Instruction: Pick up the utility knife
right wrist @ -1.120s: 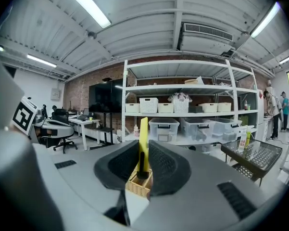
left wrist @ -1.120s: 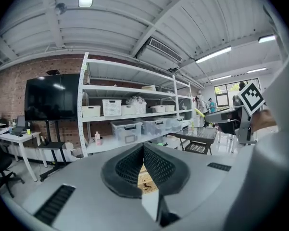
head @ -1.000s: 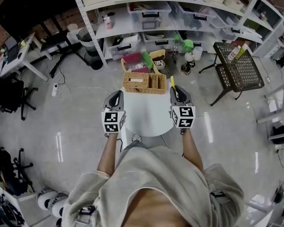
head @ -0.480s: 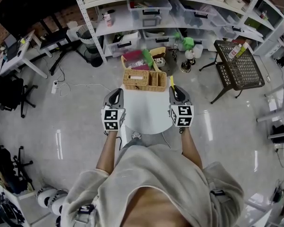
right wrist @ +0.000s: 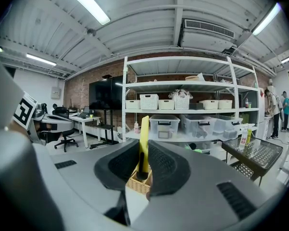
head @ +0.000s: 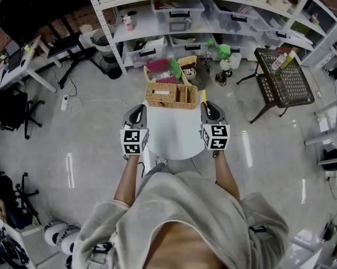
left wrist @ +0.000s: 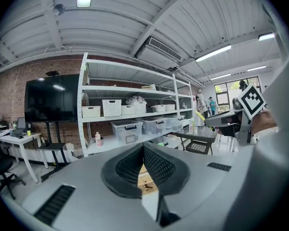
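Note:
A yellow utility knife (right wrist: 144, 129) stands upright between the pads of my right gripper (right wrist: 144, 163), which is shut on it. From the head view the knife (head: 204, 97) sticks out past the right gripper (head: 208, 106), just beyond the right end of a wicker basket (head: 171, 96). The basket sits at the far edge of a small round white table (head: 174, 136). My left gripper (head: 138, 112) hovers over the table's left side. Its pads meet at the tips in the left gripper view (left wrist: 143, 150), with nothing between them.
White shelving with plastic bins (head: 179, 15) fills the back. Coloured items (head: 168, 70) lie on the floor behind the basket. A black mesh side table (head: 283, 83) stands at the right, desks and chairs (head: 17, 72) at the left.

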`<action>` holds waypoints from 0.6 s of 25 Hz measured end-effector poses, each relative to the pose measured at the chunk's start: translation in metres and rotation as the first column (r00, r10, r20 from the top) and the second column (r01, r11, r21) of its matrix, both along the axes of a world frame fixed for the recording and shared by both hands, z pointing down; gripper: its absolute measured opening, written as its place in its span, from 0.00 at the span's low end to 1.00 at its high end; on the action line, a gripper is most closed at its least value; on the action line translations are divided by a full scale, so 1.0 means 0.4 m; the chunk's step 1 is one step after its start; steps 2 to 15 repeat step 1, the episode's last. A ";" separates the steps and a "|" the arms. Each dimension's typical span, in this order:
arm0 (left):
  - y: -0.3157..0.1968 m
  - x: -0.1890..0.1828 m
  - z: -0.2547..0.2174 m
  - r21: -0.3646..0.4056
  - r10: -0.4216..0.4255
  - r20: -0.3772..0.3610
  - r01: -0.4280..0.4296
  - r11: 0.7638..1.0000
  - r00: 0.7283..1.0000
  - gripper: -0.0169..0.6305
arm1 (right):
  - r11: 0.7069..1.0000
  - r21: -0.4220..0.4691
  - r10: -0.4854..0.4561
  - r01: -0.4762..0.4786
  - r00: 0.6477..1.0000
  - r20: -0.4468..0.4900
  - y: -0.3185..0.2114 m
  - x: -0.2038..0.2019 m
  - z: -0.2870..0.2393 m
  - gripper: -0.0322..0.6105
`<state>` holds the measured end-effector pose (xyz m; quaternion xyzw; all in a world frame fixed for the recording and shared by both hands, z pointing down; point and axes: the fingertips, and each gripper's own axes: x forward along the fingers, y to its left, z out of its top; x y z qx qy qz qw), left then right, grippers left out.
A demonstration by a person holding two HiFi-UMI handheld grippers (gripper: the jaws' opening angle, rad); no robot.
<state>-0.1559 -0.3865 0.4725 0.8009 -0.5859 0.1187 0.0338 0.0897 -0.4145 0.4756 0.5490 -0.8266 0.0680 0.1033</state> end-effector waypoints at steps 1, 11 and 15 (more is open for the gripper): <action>-0.001 0.001 0.000 0.000 0.000 0.001 0.000 1.000 1.000 0.06 | 1.000 -0.001 0.000 0.000 1.000 0.000 -0.001 0.001 0.000 0.17; -0.001 0.001 0.000 0.000 0.000 0.001 0.000 1.000 1.000 0.06 | 1.000 -0.001 0.000 0.000 1.000 0.000 -0.001 0.001 0.000 0.17; -0.001 0.001 0.000 0.000 0.000 0.001 0.000 1.000 1.000 0.06 | 1.000 -0.001 0.000 0.000 1.000 0.000 -0.001 0.001 0.000 0.17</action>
